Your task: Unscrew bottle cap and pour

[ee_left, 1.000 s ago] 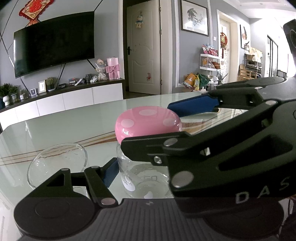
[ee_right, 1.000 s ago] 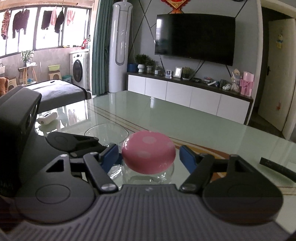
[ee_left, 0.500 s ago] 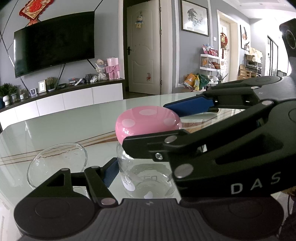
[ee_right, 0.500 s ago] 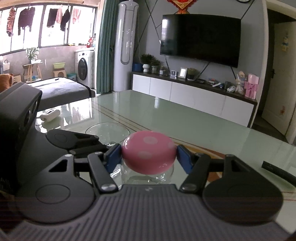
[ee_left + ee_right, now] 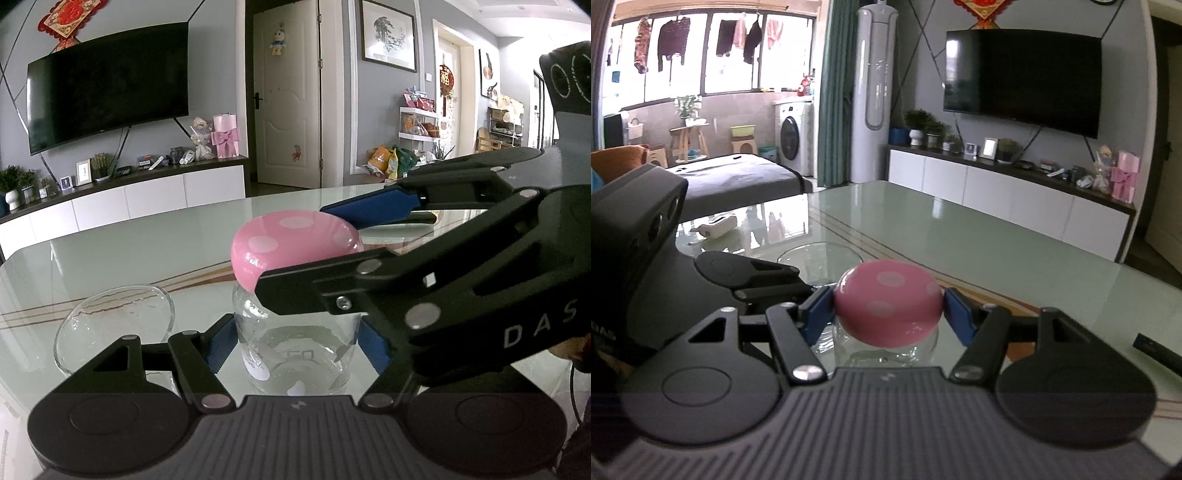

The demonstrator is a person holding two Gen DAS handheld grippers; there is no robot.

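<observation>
A clear glass bottle point(image 5: 295, 350) with a pink, white-dotted dome cap point(image 5: 291, 240) stands on the glass table. My left gripper point(image 5: 295, 345) is shut on the bottle's body, a blue pad on each side. My right gripper point(image 5: 888, 314) is shut on the pink cap point(image 5: 888, 302), its blue pads touching both sides. In the left wrist view the right gripper point(image 5: 354, 251) reaches in from the right over the cap. An empty clear glass bowl point(image 5: 114, 321) sits just left of the bottle; it also shows behind the cap in the right wrist view point(image 5: 820, 258).
The green glass table point(image 5: 147, 251) stretches ahead. A black bar-shaped object point(image 5: 1158, 352) lies on the table at the right. A white object point(image 5: 714, 227) lies at the table's far left edge. A TV cabinet stands beyond the table.
My right gripper has closed from open onto the pink cap. The left gripper's right pad now shows against the bottle. The bottle and bowl stay in place.
</observation>
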